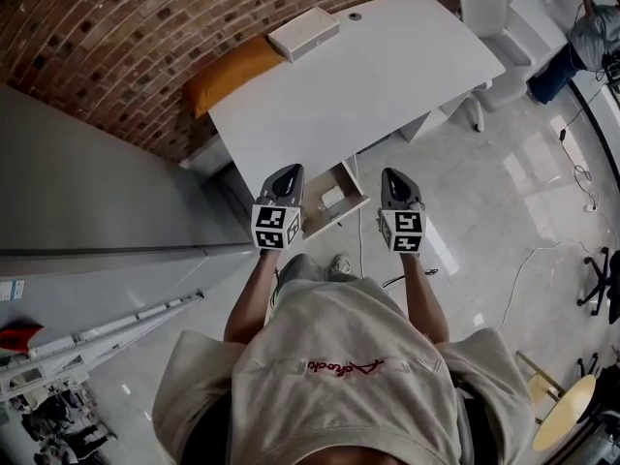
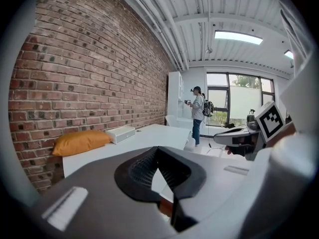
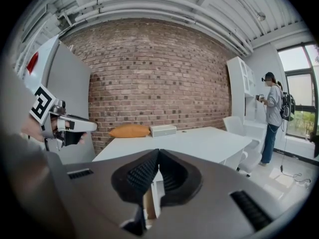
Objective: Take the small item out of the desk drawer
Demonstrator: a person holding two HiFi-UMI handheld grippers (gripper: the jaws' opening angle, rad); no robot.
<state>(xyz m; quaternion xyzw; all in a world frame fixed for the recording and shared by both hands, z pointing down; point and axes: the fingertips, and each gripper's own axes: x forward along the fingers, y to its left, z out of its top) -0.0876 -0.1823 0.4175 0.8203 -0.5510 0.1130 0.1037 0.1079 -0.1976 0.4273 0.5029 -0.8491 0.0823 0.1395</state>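
Two forearms hold left gripper (image 1: 287, 172) and right gripper (image 1: 396, 174) flanking the open drawer (image 1: 347, 180), fingers pressed together.

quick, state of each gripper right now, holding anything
left gripper: closed, jaws together, holding nothing
right gripper: closed, jaws together, holding nothing

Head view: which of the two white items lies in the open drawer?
The small white item, lying in the open drawer under the desktop at its near edge. The bigger white box sits on top, by the orange cushion.
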